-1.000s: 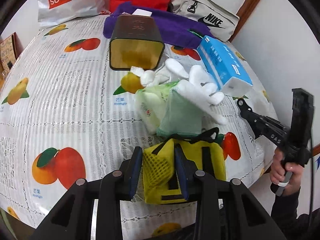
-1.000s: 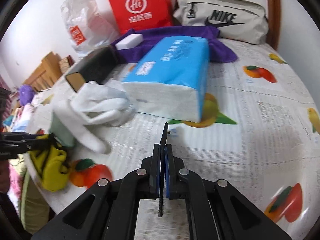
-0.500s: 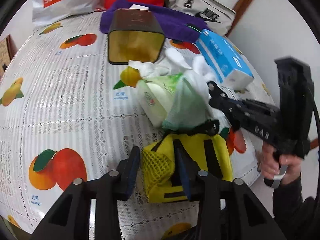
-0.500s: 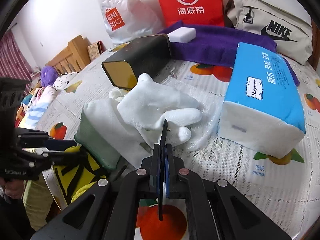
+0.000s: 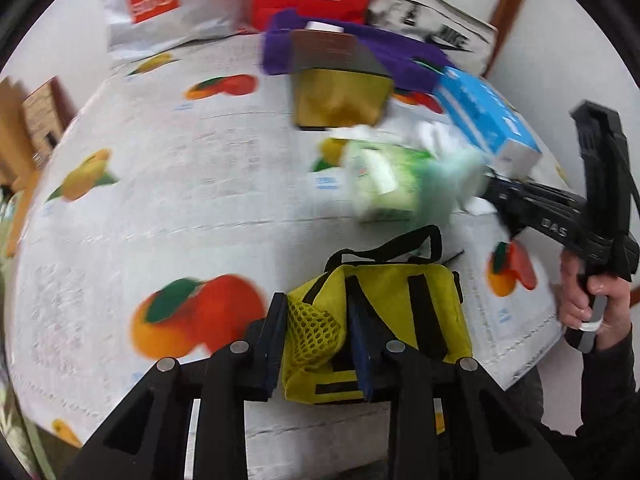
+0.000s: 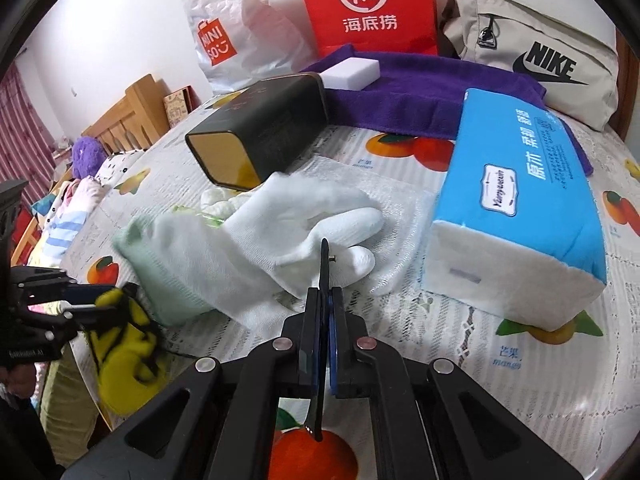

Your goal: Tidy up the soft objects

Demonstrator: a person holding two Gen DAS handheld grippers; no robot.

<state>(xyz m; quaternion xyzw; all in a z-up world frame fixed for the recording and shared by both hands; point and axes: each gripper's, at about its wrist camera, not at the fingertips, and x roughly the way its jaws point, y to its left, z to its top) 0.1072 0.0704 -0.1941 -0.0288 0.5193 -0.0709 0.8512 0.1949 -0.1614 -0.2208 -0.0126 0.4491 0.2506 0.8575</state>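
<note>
My left gripper (image 5: 318, 312) grips the mesh side of a yellow bag (image 5: 400, 312) with black straps at the table's near edge; its jaws are closing. In the right wrist view the yellow bag (image 6: 124, 352) hangs off the edge in the left gripper (image 6: 80, 296). My right gripper (image 6: 325, 292) is shut with nothing held, its tip just over the white gloves (image 6: 304, 216). The gloves lie on a pale green cloth (image 6: 160, 264) beside a green wipes pack (image 5: 384, 184). A blue tissue pack (image 6: 520, 200) lies to the right.
A dark tin (image 6: 264, 128) lies on its side behind the gloves. Behind it, a purple towel (image 6: 432, 92) bears a white sponge (image 6: 352, 74). A red bag (image 6: 368, 4), a white shopping bag (image 6: 224, 36) and a beige sports bag (image 6: 540, 60) line the wall.
The left gripper has drawn the yellow bag away from the pile, toward the table's edge. The right gripper swung from the tissue pack over to the gloves and then held still.
</note>
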